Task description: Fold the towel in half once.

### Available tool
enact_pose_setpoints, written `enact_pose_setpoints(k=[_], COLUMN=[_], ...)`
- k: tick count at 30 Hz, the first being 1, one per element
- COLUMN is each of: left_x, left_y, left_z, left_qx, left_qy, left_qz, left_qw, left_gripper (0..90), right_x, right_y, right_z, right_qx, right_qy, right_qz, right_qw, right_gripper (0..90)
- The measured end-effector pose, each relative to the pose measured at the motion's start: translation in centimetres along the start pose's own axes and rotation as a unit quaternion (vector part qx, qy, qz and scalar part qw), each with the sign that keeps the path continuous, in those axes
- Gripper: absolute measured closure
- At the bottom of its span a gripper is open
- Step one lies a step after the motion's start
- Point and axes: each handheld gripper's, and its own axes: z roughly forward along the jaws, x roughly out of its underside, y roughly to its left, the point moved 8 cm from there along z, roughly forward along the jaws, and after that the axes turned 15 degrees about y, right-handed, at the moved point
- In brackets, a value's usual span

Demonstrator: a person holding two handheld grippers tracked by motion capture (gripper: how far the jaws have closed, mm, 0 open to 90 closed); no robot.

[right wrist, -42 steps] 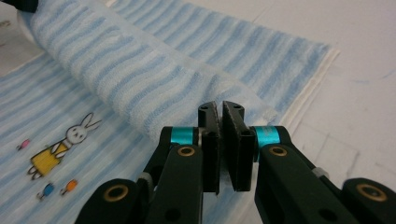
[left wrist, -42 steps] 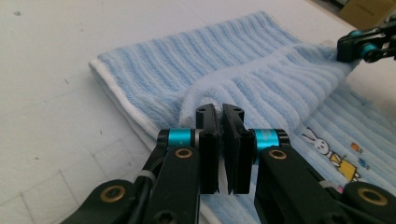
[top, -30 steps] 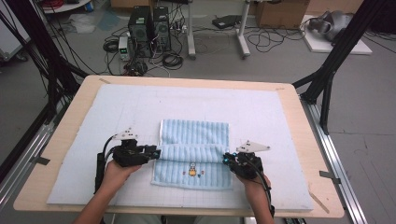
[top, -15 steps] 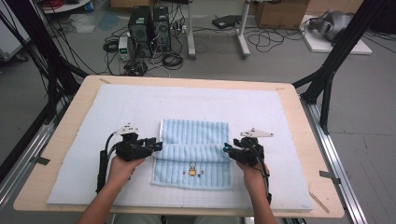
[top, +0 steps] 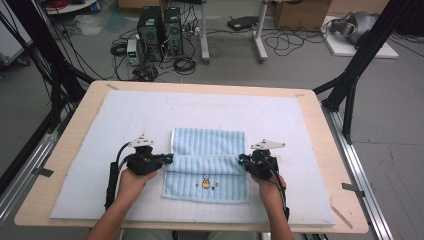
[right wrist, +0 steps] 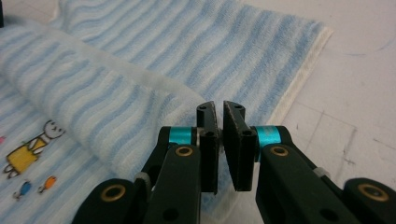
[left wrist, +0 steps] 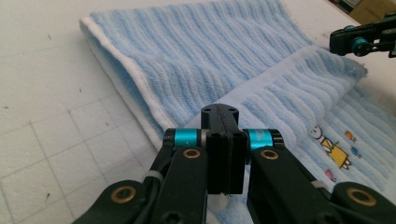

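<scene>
A light blue striped towel (top: 207,145) lies on the white mat with a raised fold ridge across its middle and a small cartoon print (top: 205,183) on the near part. My left gripper (top: 170,159) sits at the ridge's left end. Its jaws have just closed and press together on the towel (left wrist: 210,56) at the fold's edge, as my left gripper (left wrist: 219,109) shows close up. My right gripper (top: 241,160) is at the ridge's right end. Its jaws have also just closed, and my right gripper (right wrist: 220,107) leaves a thin slit with the towel (right wrist: 187,42) edge pinched low between the pads.
The white gridded mat (top: 100,125) covers most of the wooden table (top: 320,115), with bare mat on all sides of the towel. Beyond the far edge are computer towers (top: 160,25) and cables on the floor. Black frame legs (top: 350,85) stand at the right.
Both grippers have shifted a little away from the person along the towel's side edges. The fold ridge now runs straight between their tips.
</scene>
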Motion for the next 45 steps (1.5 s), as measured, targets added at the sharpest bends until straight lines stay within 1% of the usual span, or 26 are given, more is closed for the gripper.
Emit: enact_pose_setpoints(k=[2, 4, 6, 8, 12, 14, 17, 18, 19, 21, 22, 24, 26, 27, 29, 31, 32, 34, 36, 38, 39, 41, 42, 43, 44, 45], left_x=[0.2, 0.5, 0.6, 0.9, 1.8, 2.3, 3.0, 3.3, 3.5, 4.1, 4.3, 4.8, 5.4, 5.6, 6.1, 6.5, 6.7, 6.8, 6.9, 7.0, 7.0, 7.0, 6.9, 6.8, 6.6, 6.4], left_y=[-0.1, -0.4, -0.7, -0.8, -1.2, -1.4, -1.8, -2.0, -2.1, -2.5, -2.6, -3.0, -3.2, -3.2, -3.2, -3.3, -3.2, -3.3, -3.3, -3.2, -3.2, -2.9, -2.8, -2.7, -2.7, -2.6], left_z=[-0.3, -0.5, -0.7, -0.8, -1.3, -1.5, -1.9, -2.0, -2.0, -2.2, -2.3, -2.6, -2.9, -3.0, -3.2, -3.4, -3.7, -4.2, -4.8, -5.0, -5.0, -4.7, -4.5, -4.3, -4.1, -3.8], left_qx=[0.003, 0.001, 0.004, 0.005, 0.016, 0.017, 0.021, 0.022, 0.022, 0.020, 0.019, 0.020, 0.018, 0.019, 0.023, 0.026, 0.027, 0.031, 0.030, 0.026, 0.024, 0.017, 0.013, 0.009, 0.006, 0.004], left_qy=[-0.005, 0.002, -0.005, -0.006, -0.010, -0.012, -0.015, -0.013, -0.012, -0.011, -0.012, -0.014, -0.014, -0.012, -0.011, -0.011, -0.015, -0.026, -0.039, -0.042, -0.041, -0.034, -0.032, -0.028, -0.025, -0.021], left_qz=[0.002, 0.009, 0.011, 0.010, 0.008, 0.009, 0.009, 0.012, 0.014, 0.020, 0.020, 0.021, 0.020, 0.015, 0.008, 0.000, -0.008, -0.016, -0.023, -0.025, -0.027, -0.030, -0.032, -0.033, -0.034, -0.034], left_qw=[1.0000, 1.0000, 0.9999, 0.9999, 0.9998, 0.9997, 0.9996, 0.9996, 0.9996, 0.9995, 0.9995, 0.9995, 0.9995, 0.9996, 0.9996, 0.9996, 0.9995, 0.9991, 0.9985, 0.9985, 0.9985, 0.9988, 0.9989, 0.9990, 0.9991, 0.9992], left_gripper=[89.4, 89.5, 89.6, 89.6, 89.6, 89.6, 89.6, 89.6, 89.6, 89.6, 89.6, 89.4, 88.6, 86.4, 79.7, 74.2, 69.7, 63.8, 61.2, 60.5, 60.0, 60.0, 59.8, 59.7, 59.1, 58.6], right_x=[0.2, 0.5, 0.8, 1.0, 1.7, 2.0, 2.8, 3.1, 3.4, 4.1, 4.4, 4.8, 5.3, 5.5, 5.9, 6.5, 6.7, 7.2, 7.3, 7.3, 7.3, 7.3, 7.3, 7.2, 7.1, 7.1], right_y=[0.3, 0.6, 1.0, 1.4, 1.9, 2.2, 2.8, 3.1, 3.3, 3.7, 3.9, 4.2, 4.3, 4.4, 4.5, 4.6, 4.7, 4.9, 4.8, 4.7, 4.7, 4.6, 4.5, 4.4, 4.4, 4.4], right_z=[-0.6, -1.3, -1.9, -2.4, -3.0, -3.3, -3.7, -3.8, -3.9, -4.1, -4.2, -4.5, -4.8, -4.9, -4.9, -5.0, -5.0, -5.1, -5.3, -5.6, -5.8, -5.8, -5.8, -5.7, -5.7, -5.5], right_qx=[-0.004, -0.008, -0.011, -0.016, -0.018, -0.020, -0.017, -0.021, -0.020, -0.017, -0.013, -0.012, -0.006, -0.007, 0.000, -0.002, 0.002, 0.007, 0.014, 0.014, 0.019, 0.023, 0.029, 0.029, 0.026, 0.028], right_qy=[-0.012, -0.023, -0.030, -0.041, -0.043, -0.045, -0.048, -0.051, -0.054, -0.049, -0.045, -0.046, -0.044, -0.043, -0.037, -0.029, -0.026, -0.021, -0.024, -0.033, -0.037, -0.037, -0.037, -0.038, -0.038, -0.035], right_qz=[0.005, 0.000, -0.003, -0.006, -0.011, -0.011, -0.016, -0.014, -0.016, -0.018, -0.024, -0.024, -0.026, -0.025, -0.027, -0.023, -0.024, -0.023, -0.020, -0.008, 0.000, 0.006, 0.010, 0.015, 0.020, 0.022], right_qw=[0.9999, 0.9997, 0.9995, 0.9990, 0.9989, 0.9987, 0.9986, 0.9984, 0.9982, 0.9985, 0.9986, 0.9986, 0.9987, 0.9987, 0.9990, 0.9993, 0.9994, 0.9995, 0.9994, 0.9993, 0.9992, 0.9990, 0.9988, 0.9987, 0.9987, 0.9988], right_gripper=[84.5, 84.4, 84.4, 84.4, 84.4, 84.5, 84.5, 84.5, 84.4, 84.4, 84.4, 84.4, 84.4, 84.4, 84.4, 84.2, 83.7, 81.0, 77.0, 71.3, 70.3, 66.1, 63.8, 63.3, 60.8, 59.9])
